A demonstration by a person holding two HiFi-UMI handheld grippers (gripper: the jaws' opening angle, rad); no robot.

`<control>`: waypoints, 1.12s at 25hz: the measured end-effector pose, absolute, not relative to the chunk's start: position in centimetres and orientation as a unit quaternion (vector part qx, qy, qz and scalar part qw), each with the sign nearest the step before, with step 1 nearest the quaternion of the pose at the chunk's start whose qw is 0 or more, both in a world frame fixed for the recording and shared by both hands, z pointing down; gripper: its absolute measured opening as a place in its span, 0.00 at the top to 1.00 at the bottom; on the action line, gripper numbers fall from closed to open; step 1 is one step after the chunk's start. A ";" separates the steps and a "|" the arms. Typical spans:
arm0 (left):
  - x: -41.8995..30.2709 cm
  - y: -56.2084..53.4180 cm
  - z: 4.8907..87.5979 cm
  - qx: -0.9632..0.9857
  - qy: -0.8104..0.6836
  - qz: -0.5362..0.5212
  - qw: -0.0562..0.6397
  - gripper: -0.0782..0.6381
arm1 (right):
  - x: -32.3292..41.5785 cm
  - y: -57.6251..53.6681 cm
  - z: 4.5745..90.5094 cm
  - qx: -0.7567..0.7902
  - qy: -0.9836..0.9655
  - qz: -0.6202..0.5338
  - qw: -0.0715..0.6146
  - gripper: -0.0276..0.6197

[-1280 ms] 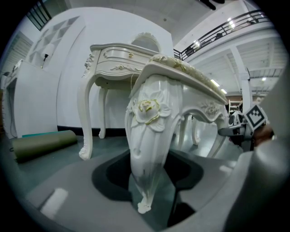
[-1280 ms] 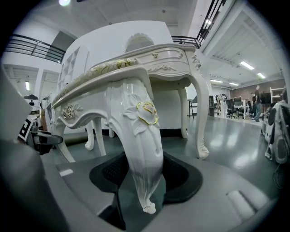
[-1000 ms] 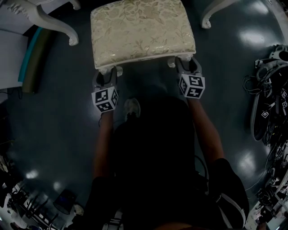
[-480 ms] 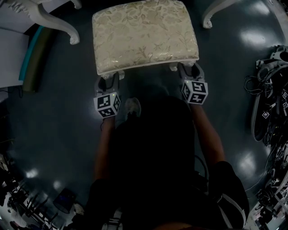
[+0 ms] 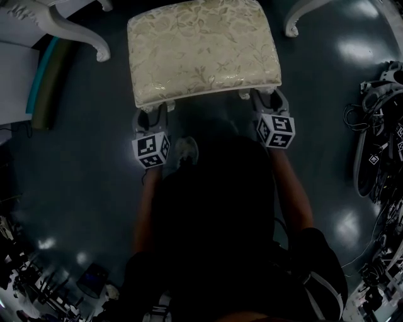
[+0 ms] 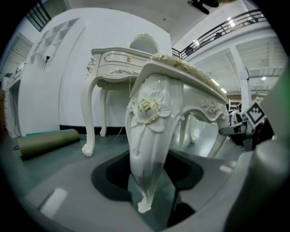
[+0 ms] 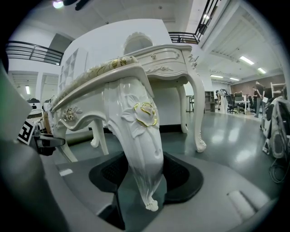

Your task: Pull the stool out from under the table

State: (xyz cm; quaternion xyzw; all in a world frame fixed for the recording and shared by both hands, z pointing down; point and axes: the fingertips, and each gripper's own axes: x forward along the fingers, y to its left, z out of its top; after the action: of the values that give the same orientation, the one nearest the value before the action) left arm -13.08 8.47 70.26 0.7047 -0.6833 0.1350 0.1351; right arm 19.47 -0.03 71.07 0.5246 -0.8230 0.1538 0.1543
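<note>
The white carved stool with a cream floral cushion (image 5: pixel 201 50) stands on the dark floor just ahead of me. My left gripper (image 5: pixel 153 112) is at its near left leg and my right gripper (image 5: pixel 264 100) at its near right leg. In the left gripper view the rose-carved leg (image 6: pixel 147 136) fills the gap between the dark pads of the left gripper (image 6: pixel 147 176), foot just off the floor. The right gripper view shows the other front leg (image 7: pixel 138 136) clamped the same way in the right gripper (image 7: pixel 142 176). The white dressing table (image 6: pixel 118 68) stands behind the stool.
Curved table legs (image 5: pixel 75 31) (image 5: pixel 302 16) flank the stool's far end. A green rolled mat (image 5: pixel 50 82) lies at the left by a white wall. Cables and gear (image 5: pixel 378 144) crowd the floor at the right. My shoe (image 5: pixel 186 151) sits between the grippers.
The stool and both grippers have shifted slightly toward me, down the picture. The grips on the two legs look the same.
</note>
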 end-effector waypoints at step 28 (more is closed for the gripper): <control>-12.9 10.9 67.7 0.713 -0.650 0.181 0.188 0.59 | 19.6 3.3 69.4 0.517 -0.797 0.199 0.239 0.50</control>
State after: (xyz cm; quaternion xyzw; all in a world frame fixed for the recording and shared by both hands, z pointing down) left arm -12.94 10.89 67.74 0.7134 -0.6503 0.1810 0.1883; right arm 19.56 3.29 69.37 0.5171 -0.7973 0.1993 0.2390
